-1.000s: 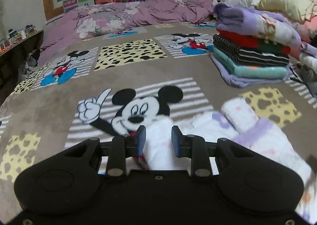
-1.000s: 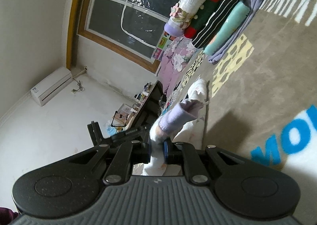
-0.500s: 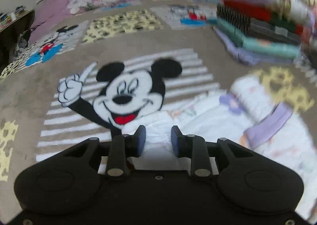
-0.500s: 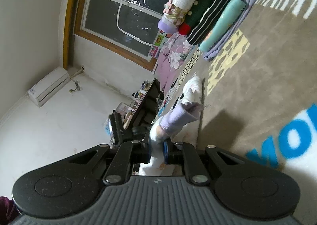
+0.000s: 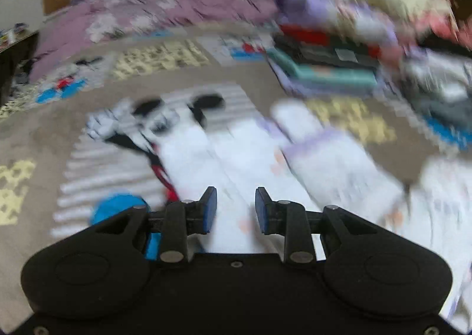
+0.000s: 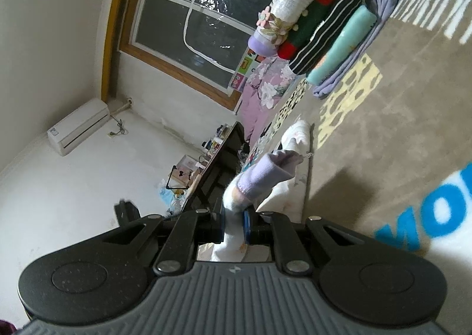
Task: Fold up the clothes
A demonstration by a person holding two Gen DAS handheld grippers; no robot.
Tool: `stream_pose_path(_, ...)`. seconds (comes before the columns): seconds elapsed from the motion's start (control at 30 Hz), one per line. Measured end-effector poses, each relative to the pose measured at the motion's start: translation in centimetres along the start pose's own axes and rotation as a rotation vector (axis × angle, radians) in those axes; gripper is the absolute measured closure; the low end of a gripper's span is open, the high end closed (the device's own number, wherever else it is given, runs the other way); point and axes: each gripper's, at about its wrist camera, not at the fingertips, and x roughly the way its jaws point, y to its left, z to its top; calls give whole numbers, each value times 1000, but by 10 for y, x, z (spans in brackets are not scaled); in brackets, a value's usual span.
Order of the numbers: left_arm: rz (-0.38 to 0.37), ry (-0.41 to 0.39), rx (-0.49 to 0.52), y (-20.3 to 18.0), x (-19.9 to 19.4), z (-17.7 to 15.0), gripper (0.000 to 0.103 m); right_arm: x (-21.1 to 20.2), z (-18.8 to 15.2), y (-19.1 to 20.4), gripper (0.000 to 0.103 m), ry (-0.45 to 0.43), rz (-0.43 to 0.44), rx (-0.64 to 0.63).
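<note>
A white garment point(image 5: 250, 152) with purple cuffs lies spread on the Mickey Mouse blanket point(image 5: 44, 143); the left wrist view is heavily blurred. My left gripper point(image 5: 235, 202) hovers open over the garment's near part, with cloth below the fingers and nothing pinched. My right gripper point(image 6: 233, 228) is shut on a sleeve of the white garment. The sleeve's purple cuff point(image 6: 262, 178) sticks up past the fingertips. The rest of the garment point(image 6: 295, 140) trails down onto the blanket point(image 6: 383, 128).
A stack of folded clothes point(image 5: 324, 69) stands at the back right of the bed, and it also shows in the right wrist view as the folded stack point(image 6: 318, 34). A purple quilt point(image 5: 177, 10) lies along the window. A dark desk point(image 6: 218, 158) stands beside the bed.
My left gripper has swung quickly over the white garment, still open, so its view is now blurred. My right gripper stays shut on the sleeve and has barely moved.
</note>
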Motion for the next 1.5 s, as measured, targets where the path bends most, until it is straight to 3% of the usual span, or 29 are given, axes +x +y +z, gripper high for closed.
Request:
stream_pose_path(0.07,33,44,73,-14,16,-11,77,1,0,-1,89,2,-2,-1)
stream_pose_path(0.1,33,23,70,-15,14,-13,77,2,-1,-2,89,4,-7,1)
stream_pose_path(0.27,-16,-110,-90,-2,-22,-9,77,2,-3,-4,89,2,-13,1)
stream_pose_path(0.33,-36,-119,-147,2,-27,-17,77,2,-3,-3,89,1,-6,-8)
stream_pose_path(0.37,-46,-121,-174,3,-28,-21,77,2,-3,-2,89,1,-1,-12)
stream_pose_path(0.43,-55,-21,-135,-6,-7,-30,77,0,-4,-1,89,-1,6,-22)
stream_pose_path(0.67,-78,-209,-174,-6,-71,-40,76,-5,-9,13,89,-9,-16,-70)
stream_pose_path(0.7,-92,-240,-198,-8,-85,-50,70,-4,-10,15,89,-11,-25,-59)
stream_pose_path(0.73,-112,-260,-222,-10,-95,-59,56,-2,-10,15,89,-16,-33,-35)
stream_pose_path(0.83,-161,-305,-251,-18,-115,-87,49,1,-10,23,89,-23,-58,-26)
stream_pose_path(1.1,-190,-294,-69,-38,-124,-106,39,4,-10,55,89,-1,-171,-156)
stream_pose_path(1.3,-157,-253,169,-63,-128,-129,38,17,-8,82,89,39,-260,-265)
stream_pose_path(1.4,-165,-254,221,-71,-128,-137,38,27,-5,95,89,55,-296,-301)
stream_pose_path(1.5,-162,-206,259,-76,-120,-143,38,37,-2,108,89,72,-333,-336)
